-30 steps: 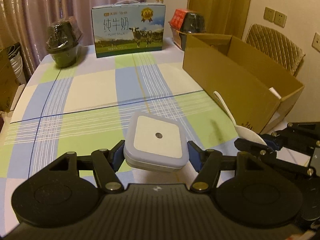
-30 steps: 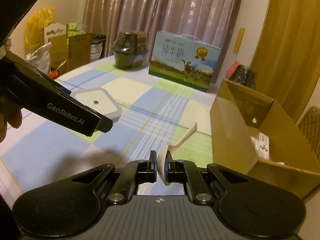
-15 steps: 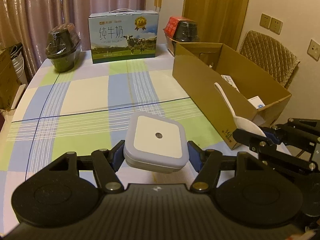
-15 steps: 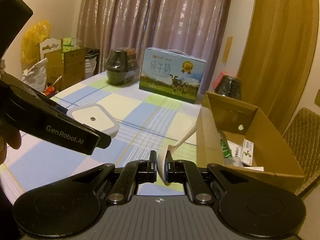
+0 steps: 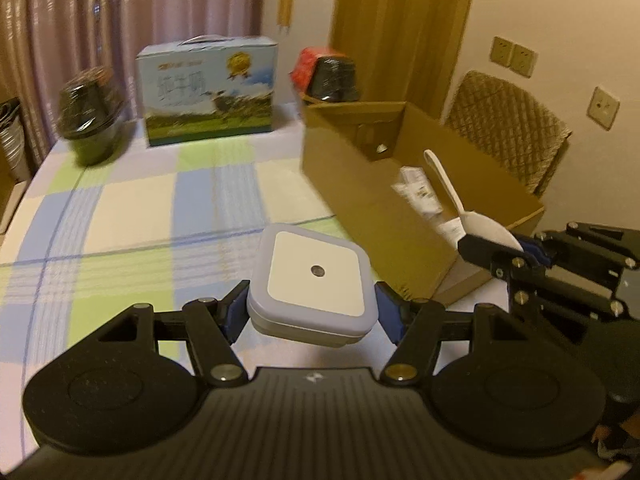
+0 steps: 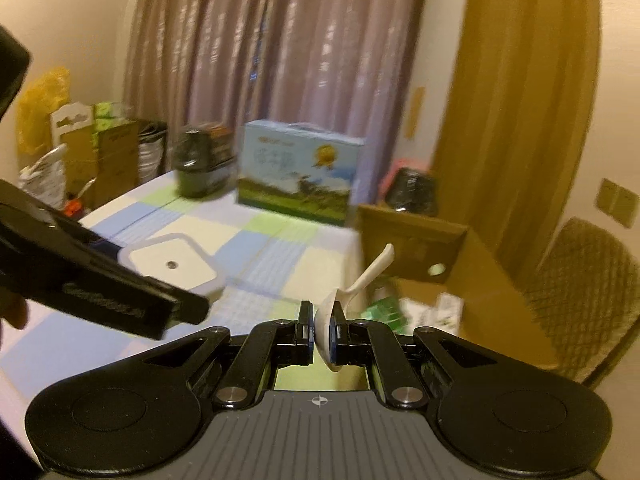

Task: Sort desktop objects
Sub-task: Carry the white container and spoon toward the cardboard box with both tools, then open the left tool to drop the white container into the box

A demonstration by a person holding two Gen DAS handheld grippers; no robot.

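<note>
A milk carton (image 5: pixel 210 94) stands before curtains (image 5: pixel 120 12), chair (image 5: pixel 508 128) nearby.

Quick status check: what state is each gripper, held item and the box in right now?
Left gripper: shut on the square white device, held off the table.
Right gripper: shut on the white spoon, handle pointing forward and up.
Cardboard box: open, already holding some packets.
</note>
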